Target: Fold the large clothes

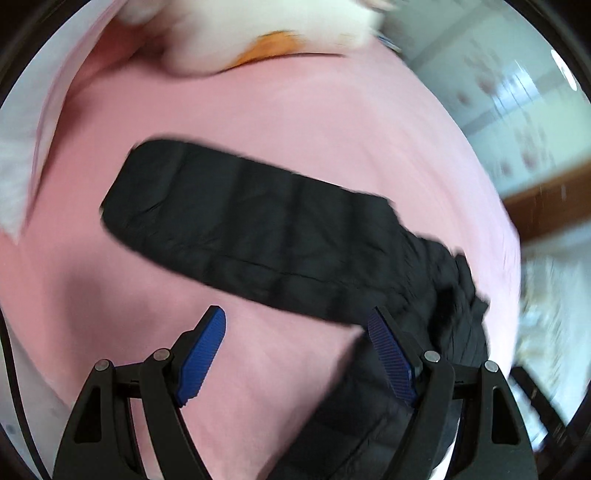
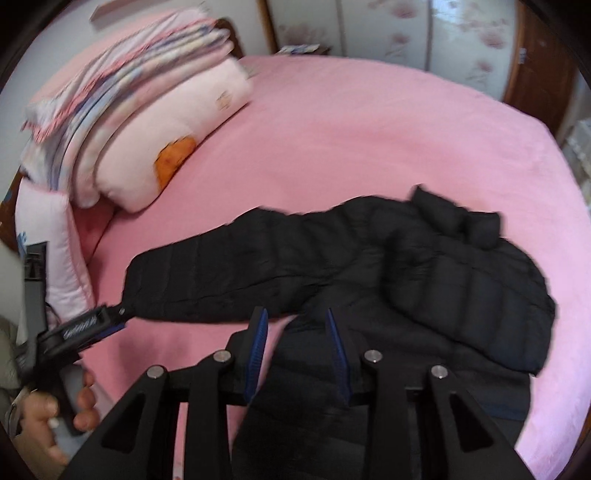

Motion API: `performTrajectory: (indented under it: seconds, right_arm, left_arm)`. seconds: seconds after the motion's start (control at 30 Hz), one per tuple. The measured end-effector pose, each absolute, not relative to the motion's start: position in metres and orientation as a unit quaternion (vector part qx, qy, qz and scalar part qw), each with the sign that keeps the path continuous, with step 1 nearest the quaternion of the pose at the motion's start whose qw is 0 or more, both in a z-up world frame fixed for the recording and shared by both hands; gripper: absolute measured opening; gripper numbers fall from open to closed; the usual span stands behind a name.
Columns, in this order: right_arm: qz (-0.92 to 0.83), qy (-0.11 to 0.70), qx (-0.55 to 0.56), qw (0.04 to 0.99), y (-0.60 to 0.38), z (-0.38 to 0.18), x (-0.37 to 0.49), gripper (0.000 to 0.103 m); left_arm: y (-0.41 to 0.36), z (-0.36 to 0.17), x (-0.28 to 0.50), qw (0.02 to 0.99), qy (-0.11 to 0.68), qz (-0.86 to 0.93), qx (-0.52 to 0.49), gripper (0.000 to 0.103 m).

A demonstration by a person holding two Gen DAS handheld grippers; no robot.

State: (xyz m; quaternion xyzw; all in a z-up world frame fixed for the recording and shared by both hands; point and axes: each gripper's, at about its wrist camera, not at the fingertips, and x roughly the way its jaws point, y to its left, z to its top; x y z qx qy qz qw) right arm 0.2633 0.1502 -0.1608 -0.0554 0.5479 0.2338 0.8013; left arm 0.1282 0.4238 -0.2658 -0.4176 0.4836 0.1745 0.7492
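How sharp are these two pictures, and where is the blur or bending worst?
Left wrist view: motion blur smears the wardrobe and pillow; the black jacket edges are soft; the left gripper stays sharp. Right wrist view: the folded bedding is streaked, the right gripper crisp. Both fisheyes bow the pink bed.

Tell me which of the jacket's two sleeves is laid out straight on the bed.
The sleeve stretching toward the pillows, flat and full length on the pink sheet. The other sleeve lies folded over the jacket body.
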Motion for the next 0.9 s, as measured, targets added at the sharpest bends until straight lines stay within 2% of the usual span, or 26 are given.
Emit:
performTrajectory:
  seconds: [0.13, 0.47, 0.53, 0.57, 0.6, 0.73, 0.9]
  right_arm:
    - [0.258, 0.559, -0.067, 0.785, 0.187, -0.183, 0.264, 0.033]
    - [0.301, 0.548, -0.117, 0.771, 0.24, -0.206, 0.26, 0.033]
    - [0.308, 0.553, -0.123, 0.765, 0.243, -0.212, 0.26, 0.033]
    - [0.307, 0.555, -0.124, 0.763, 0.243, -0.214, 0.262, 0.033]
    - [0.306, 0.558, -0.124, 0.762, 0.242, -0.216, 0.263, 0.033]
    - [0.3, 0.563, -0.117, 0.761, 0.235, -0.22, 0.269, 0.033]
    - [0.278, 0.563, -0.103, 0.771, 0.209, -0.22, 0.278, 0.033]
  left_arm:
    - [0.473, -0.325, 0.104, 0.709, 0.441, 0.188, -0.518, 0.077]
    - [0.518, -0.417, 0.102, 0.656, 0.382, 0.236, -0.607, 0.063]
    - [0.518, -0.426, 0.106, 0.652, 0.372, 0.245, -0.614, 0.048]
    - [0.518, -0.432, 0.108, 0.651, 0.371, 0.245, -0.615, 0.024]
    - [0.517, -0.433, 0.112, 0.651, 0.368, 0.236, -0.62, 0.009]
    - [0.507, -0.393, 0.129, 0.694, 0.374, 0.242, -0.566, 0.004]
    - [0.461, -0.296, 0.169, 0.797, 0.344, 0.184, -0.461, 0.004]
